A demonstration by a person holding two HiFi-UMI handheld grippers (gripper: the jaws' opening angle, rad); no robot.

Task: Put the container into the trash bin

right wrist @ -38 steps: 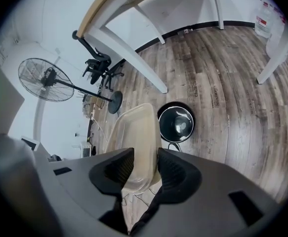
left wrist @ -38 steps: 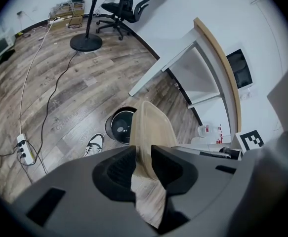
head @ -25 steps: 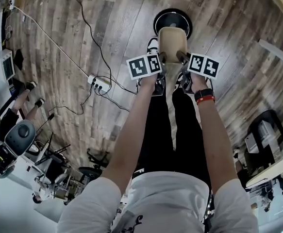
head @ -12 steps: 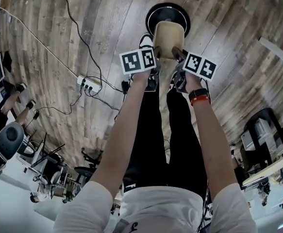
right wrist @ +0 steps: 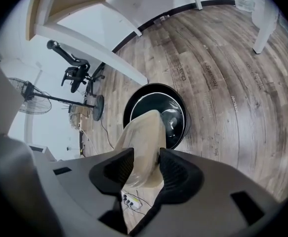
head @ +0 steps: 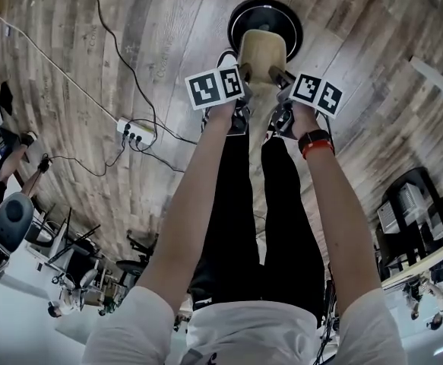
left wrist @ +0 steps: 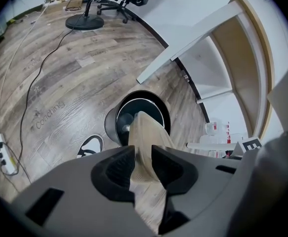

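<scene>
A beige container (head: pixel 262 53) hangs between both grippers, just over the near rim of the round black trash bin (head: pixel 285 21) on the floor. My left gripper (left wrist: pixel 143 163) is shut on the container (left wrist: pixel 144 139) along its left edge. My right gripper (right wrist: pixel 146 162) is shut on the container (right wrist: pixel 143 142) along its right edge. In both gripper views the far end of the container overlaps the bin's dark opening (left wrist: pixel 134 116) (right wrist: pixel 171 113). The bin (right wrist: pixel 156 92) has a black liner and looks empty apart from a small thing at the bottom.
A power strip (head: pixel 134 131) and cables lie on the wooden floor to the left. The person's shoes (head: pixel 236 124) stand just short of the bin. White table legs (left wrist: pixel 193 41) and a shelf stand beyond the bin; office chairs and a fan stand further off.
Both grippers have carried the container down and forward, from over the person's feet to over the near rim of the bin. The grips have not changed.
</scene>
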